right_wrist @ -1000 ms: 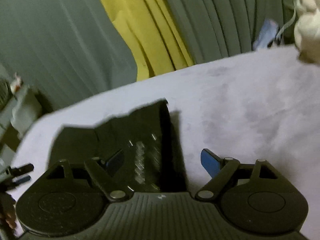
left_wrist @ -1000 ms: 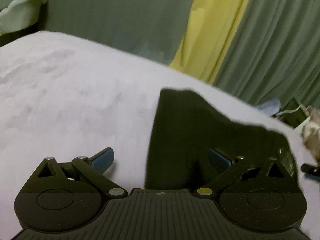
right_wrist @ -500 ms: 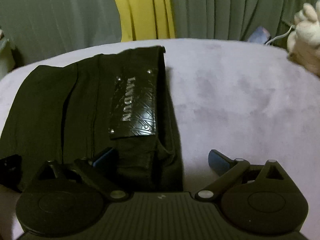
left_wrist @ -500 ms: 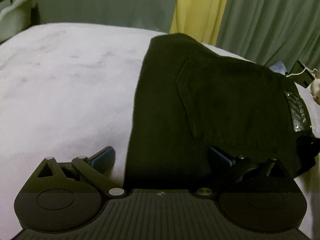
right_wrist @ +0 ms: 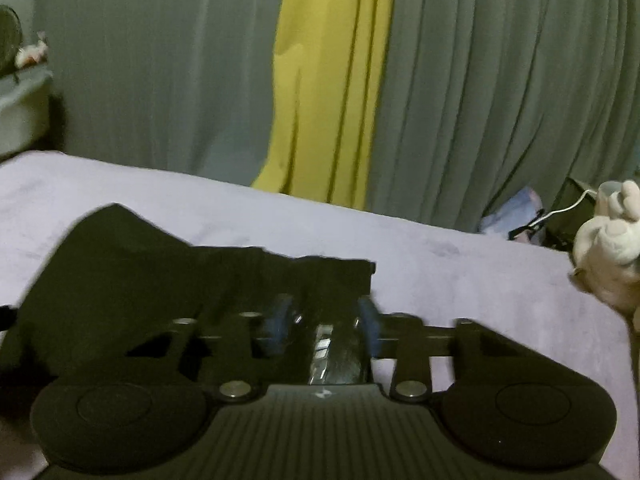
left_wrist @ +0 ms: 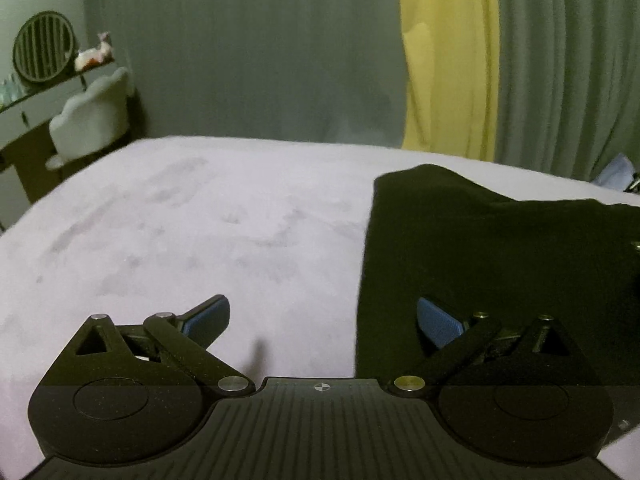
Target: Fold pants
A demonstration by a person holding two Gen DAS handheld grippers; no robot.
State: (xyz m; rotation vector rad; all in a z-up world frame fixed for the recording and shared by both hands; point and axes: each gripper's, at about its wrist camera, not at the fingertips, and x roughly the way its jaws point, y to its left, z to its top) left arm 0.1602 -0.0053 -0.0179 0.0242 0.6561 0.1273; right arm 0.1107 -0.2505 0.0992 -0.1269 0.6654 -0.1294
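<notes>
My right tongs (right_wrist: 326, 326) were closing around the folded black pants (right_wrist: 160, 264); my left tongs (left_wrist: 320, 320) gaped, straddling their edge.

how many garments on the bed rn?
1. The black pants lie on the lilac bed, their near edge between the right gripper fingers. Anything beyond the frames can't be ruled out.

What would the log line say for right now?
right gripper: closing on black pants | left gripper: open, empty | surface: bed

You are in a bedroom: lilac bed (left_wrist: 200, 220) below, pleated curtains (right_wrist: 480, 100) behind, dressing table (left_wrist: 24, 104) upper left.
</notes>
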